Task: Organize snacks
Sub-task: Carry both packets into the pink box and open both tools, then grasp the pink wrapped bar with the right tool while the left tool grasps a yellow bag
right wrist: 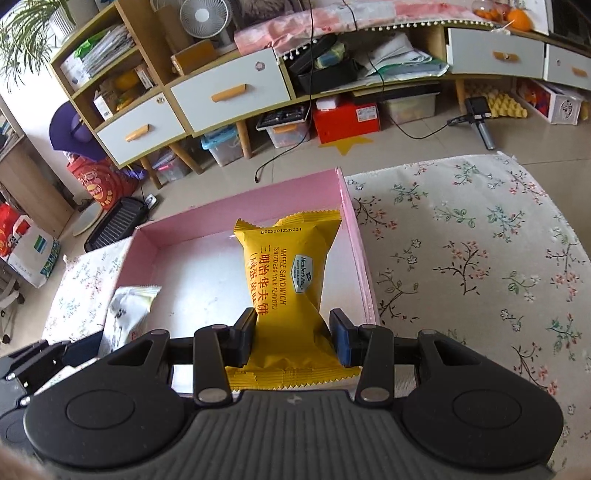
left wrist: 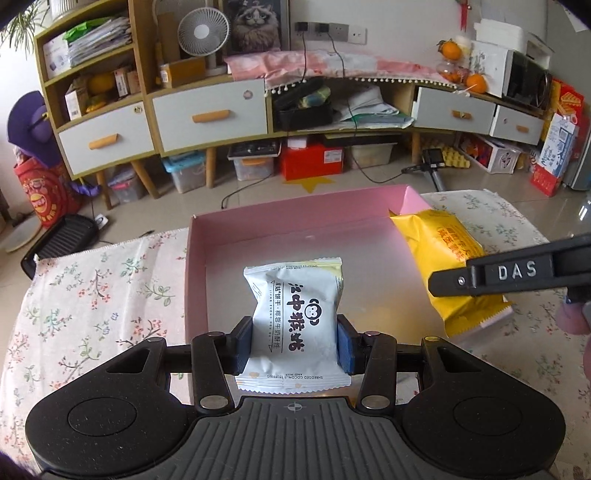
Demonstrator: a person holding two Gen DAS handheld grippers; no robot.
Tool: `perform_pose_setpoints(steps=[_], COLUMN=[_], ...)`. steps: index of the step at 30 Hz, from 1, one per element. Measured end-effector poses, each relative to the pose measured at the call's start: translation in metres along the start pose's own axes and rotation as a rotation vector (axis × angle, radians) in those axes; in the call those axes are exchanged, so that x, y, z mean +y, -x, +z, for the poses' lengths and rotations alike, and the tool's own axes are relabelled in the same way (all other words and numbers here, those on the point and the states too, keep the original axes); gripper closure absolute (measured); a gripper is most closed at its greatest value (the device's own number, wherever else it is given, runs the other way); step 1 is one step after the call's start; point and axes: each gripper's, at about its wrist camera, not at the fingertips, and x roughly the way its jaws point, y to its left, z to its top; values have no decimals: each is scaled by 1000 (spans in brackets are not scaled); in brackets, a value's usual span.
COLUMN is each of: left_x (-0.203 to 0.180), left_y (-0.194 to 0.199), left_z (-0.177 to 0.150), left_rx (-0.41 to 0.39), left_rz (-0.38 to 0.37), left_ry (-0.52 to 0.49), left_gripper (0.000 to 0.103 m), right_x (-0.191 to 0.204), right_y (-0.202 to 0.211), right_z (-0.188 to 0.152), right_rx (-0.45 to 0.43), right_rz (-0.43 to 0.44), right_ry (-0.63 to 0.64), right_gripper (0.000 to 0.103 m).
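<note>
Both packets over pink box (left wrist: 295, 218), not yet set down. Plan: lower each close to box floor, release side by side, no overlap. My left gripper (left wrist: 294, 341) part-closed, pads pinching white biscuit packet (left wrist: 291, 314) at waist. My right gripper (right wrist: 293, 338) likewise clamped on yellow waffle packet (right wrist: 286, 277), near box's right wall.

Far wall: low wooden cabinet (left wrist: 207, 118) with grey drawers, shelf unit at left stacked with papers, white fan (left wrist: 203, 31) on top. Storage bins (left wrist: 184, 171) and red box (left wrist: 312, 160) underneath. Glossy beige tile floor (left wrist: 369, 181). Daylight, bright.
</note>
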Motion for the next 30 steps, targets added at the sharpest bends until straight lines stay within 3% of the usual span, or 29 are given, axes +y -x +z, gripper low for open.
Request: perform_pose_setpoints(steps=[9, 10, 11, 12, 15, 19, 30], left_x=[-1, -2, -4, -7, -10, -7, 2], left_y=[-13, -14, -13, -11, -4, 9, 58], left_z=[-2, -3, -4, -5, -8, -8, -26], left_rx=[15, 21, 25, 26, 23, 30, 57], left_rz=[-20, -24, -14, -4, -6, -16, -17], left_ry=[-25, -42, -56, -70, -84, -46, -18], left_gripper=[55, 49, 43, 30, 20, 14, 13], right_x=[1, 1, 1, 2, 5, 6, 0], right_y=[-3, -1, 1, 5, 13, 21, 49], right_z=[-2, -1, -1, 0, 0, -2, -12], right_rx=[-4, -10, -17, -25, -42, -40, -21], right_rz=[-21, -19, -16, -9, -9, -11, -30], right_ry=[4, -1, -3, -1, 22, 38, 54], right_gripper=[59, 59, 52, 43, 39, 33, 21])
